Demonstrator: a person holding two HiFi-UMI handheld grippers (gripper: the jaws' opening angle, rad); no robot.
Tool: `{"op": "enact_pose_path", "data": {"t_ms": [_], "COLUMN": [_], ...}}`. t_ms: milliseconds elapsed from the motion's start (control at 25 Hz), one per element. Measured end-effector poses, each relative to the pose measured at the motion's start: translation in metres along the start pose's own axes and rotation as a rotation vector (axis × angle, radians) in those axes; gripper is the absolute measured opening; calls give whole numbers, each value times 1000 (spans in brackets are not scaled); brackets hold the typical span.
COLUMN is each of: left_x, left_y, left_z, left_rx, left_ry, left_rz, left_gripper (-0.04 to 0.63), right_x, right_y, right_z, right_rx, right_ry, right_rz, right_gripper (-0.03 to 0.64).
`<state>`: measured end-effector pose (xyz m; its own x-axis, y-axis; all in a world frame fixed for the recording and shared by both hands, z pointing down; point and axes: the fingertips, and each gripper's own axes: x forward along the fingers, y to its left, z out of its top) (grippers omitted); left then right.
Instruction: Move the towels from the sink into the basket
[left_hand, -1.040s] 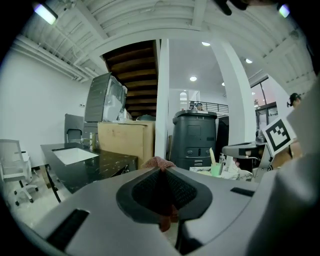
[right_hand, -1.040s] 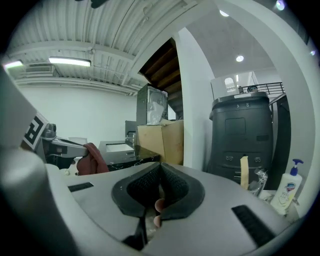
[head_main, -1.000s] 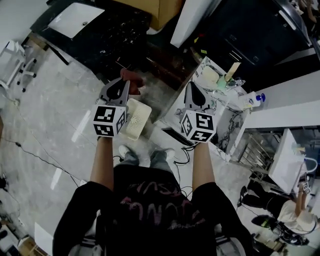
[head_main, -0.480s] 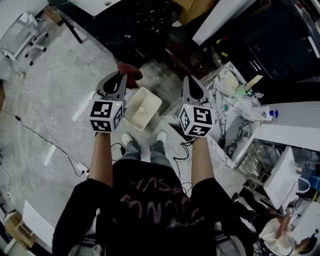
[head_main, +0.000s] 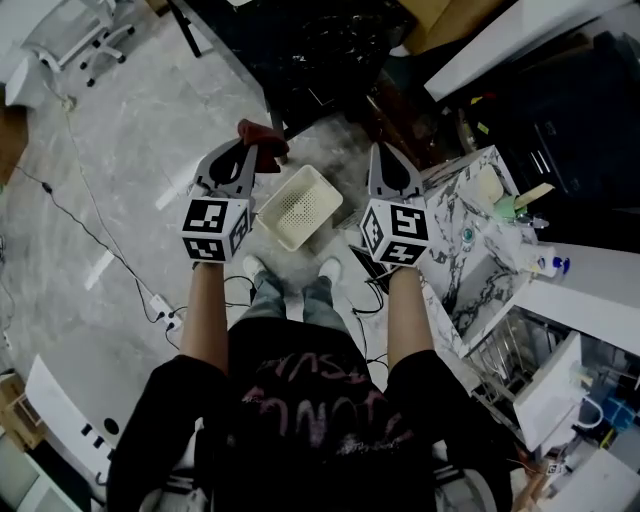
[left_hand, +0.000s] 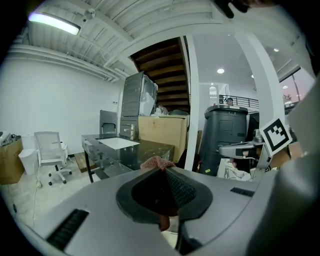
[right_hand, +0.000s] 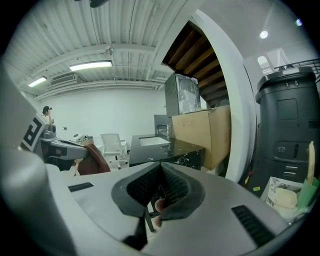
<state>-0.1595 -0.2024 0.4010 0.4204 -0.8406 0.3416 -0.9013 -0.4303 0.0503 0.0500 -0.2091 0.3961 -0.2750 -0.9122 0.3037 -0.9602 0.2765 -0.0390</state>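
- Change: across the last second the basket (head_main: 283, 190) drifts from beside the left gripper (head_main: 248, 150) to the middle of the head view, between the two grippers and just ahead of the person's shoes. The marble surface (head_main: 480, 270) slides away to the right.
- Meaning, as a judgement: the carry away from the sink is nearly over, and the drop into the basket is the step now in hand.
- Left gripper: the jaws are clamped on a red-brown towel (head_main: 264, 134). A fold of cloth bulges above the closed tips in the left gripper view, and a strip hangs below them.
- Right gripper (head_main: 380, 155): the jaws are together and no cloth shows between them, so it carries nothing.
- Towel and gripper: the towel sits at the very tip of the left gripper and bunches forward of it. It hangs in the air and touches neither floor (head_main: 130, 180) nor basket.
- Towel and basket: the towel is beyond the basket's upper left edge in the head view, near it but not yet over the opening.
- Basket: it stands on the floor, turned corner-on to the person. Its pale perforated bottom shows bare, and no towel lies in it yet.
- Next move, as a judgement: the left gripper needs to come rightward over the opening before its jaws part.
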Motion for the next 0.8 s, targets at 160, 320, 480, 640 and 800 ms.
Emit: {"op": "enact_pose_path", "data": {"t_ms": [160,320,480,640,800], "left_x": [-1,4,8,16,24], "left_y": [11,20,29,36,43], "left_z": [-14,-33,-56,-84,-114], "left_rx": [-14,-14,-19,-51,-72], "left_ry": [19,48,87,112,147], "left_rz": [4,-3,-7,-5,0], "left_gripper": [38,38,38,38,38], "right_x": [10,22,35,47,57], "right_y": [14,19,25,33,41], "right_z": [-13,-31,-55,-85,-120], "right_rx": [2,19,32,46,61], "right_ry": [28,53,90,132,179], "right_rz": [15,10,9,17,28], "right_gripper": [15,15,15,15,15]}}
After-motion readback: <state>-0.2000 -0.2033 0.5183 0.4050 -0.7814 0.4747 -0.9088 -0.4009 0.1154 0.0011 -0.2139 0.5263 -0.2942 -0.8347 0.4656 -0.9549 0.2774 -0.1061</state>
